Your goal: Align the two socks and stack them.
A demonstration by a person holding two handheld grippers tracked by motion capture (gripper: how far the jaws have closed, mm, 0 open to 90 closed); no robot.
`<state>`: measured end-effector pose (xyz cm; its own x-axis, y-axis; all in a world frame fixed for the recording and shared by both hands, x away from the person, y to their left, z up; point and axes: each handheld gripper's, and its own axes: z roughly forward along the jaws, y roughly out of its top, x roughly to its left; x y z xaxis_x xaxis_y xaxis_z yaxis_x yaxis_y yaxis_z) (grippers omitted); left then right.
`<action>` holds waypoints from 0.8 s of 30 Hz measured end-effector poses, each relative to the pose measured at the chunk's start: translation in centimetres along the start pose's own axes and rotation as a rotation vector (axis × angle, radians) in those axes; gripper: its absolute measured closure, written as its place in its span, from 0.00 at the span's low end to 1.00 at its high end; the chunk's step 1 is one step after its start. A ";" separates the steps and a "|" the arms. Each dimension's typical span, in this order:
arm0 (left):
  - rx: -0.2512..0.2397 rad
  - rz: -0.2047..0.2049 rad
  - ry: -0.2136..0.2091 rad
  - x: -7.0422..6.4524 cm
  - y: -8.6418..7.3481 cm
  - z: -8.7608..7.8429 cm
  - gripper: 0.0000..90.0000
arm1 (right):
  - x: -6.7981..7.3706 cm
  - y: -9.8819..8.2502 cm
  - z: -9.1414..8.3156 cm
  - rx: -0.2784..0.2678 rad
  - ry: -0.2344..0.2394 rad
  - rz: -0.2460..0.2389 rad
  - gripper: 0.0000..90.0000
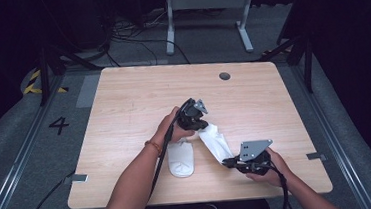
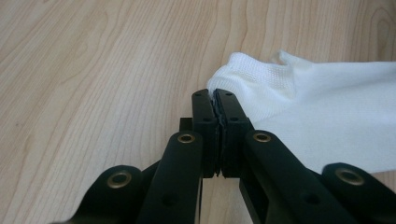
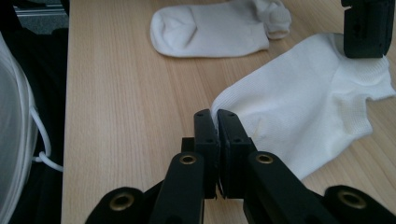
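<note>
Both grippers are clamped on one white ankle sock (image 1: 215, 141): left gripper (image 1: 198, 125) at the cuff, right gripper (image 1: 229, 162) at the toe; keeping it taut between them should carry it squarely onto the second sock (image 1: 181, 158) lying just beside on the table (image 1: 123, 99)

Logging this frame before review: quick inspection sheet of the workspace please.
Surface: wooden table, round grommet hole near far edge.
Job's things: held sock stretched between both grippers; second sock flat on table.
Clutter: nothing seen.
Grippers: left gripper shut on held sock's cuff end; right gripper shut on its toe end.
Cables: one trailing from each gripper; more on the floor behind.
Surroundings: grey floor, metal frame, floor mark "4".
</note>
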<state>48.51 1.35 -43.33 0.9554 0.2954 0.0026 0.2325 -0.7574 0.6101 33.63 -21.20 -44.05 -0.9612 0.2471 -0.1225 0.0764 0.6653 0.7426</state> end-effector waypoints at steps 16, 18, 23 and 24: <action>0.000 0.002 -0.006 1.3 -3.2 -4.0 0.98 | 1.6 5.4 3.7 -0.038 0.064 -0.081 0.98; 0.001 0.000 -0.004 1.5 -3.9 -4.4 0.98 | 2.0 6.1 4.5 -0.033 0.074 -0.098 0.98; 0.015 -0.015 0.000 1.7 -5.8 -5.2 0.97 | 2.5 7.8 6.3 -0.039 0.099 -0.113 0.98; 0.010 -0.021 0.000 1.7 -6.2 -5.3 0.97 | 2.6 7.9 6.6 -0.034 0.105 -0.113 0.98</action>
<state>47.77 9.65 -42.94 0.9504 0.3109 -0.0100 0.2539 -0.7568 0.6023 33.47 -10.59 -42.84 -0.9858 0.0955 -0.1383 -0.0413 0.6600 0.7501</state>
